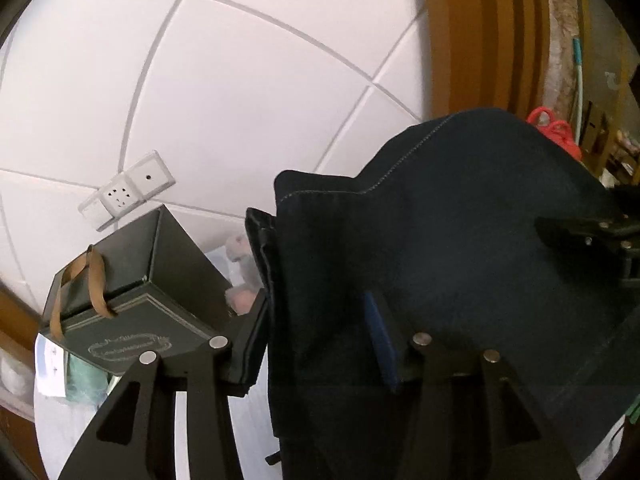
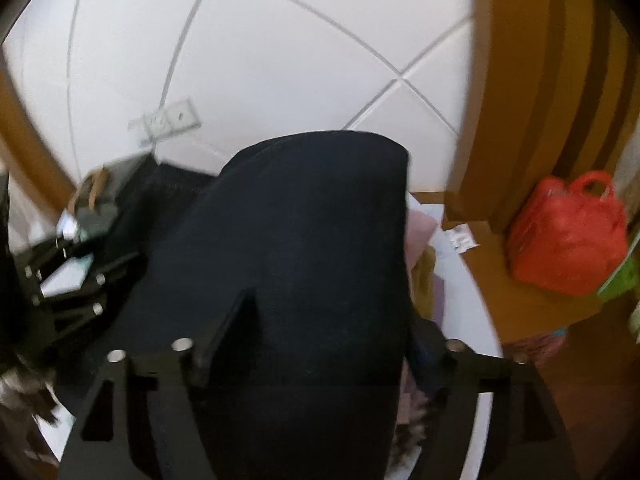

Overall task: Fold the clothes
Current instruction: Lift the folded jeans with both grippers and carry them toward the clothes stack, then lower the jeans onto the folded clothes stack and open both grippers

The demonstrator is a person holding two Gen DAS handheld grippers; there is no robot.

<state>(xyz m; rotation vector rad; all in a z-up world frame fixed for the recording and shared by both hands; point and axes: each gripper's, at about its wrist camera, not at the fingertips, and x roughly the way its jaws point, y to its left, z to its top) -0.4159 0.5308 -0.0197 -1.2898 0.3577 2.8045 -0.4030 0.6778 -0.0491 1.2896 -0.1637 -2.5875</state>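
Note:
A dark navy garment (image 1: 460,240) with pale stitching hangs in the air in front of the wall, stretched between both grippers. In the left wrist view my left gripper (image 1: 316,320) is shut on its thick folded left edge, with a blue pad (image 1: 380,340) showing against the cloth. The right gripper (image 1: 580,232) pinches the garment's right side. In the right wrist view the same garment (image 2: 304,240) fills the middle and runs between the fingers of my right gripper (image 2: 324,336). The left gripper (image 2: 68,280) shows at the left edge, blurred.
A dark gift box (image 1: 132,280) with brown ribbon handles stands at the left below a wall socket (image 1: 128,192). A red plastic bag (image 2: 568,236) sits on a wooden surface beside the door frame (image 2: 540,80). Pink and patterned cloths (image 2: 420,232) lie on the white table (image 2: 464,292).

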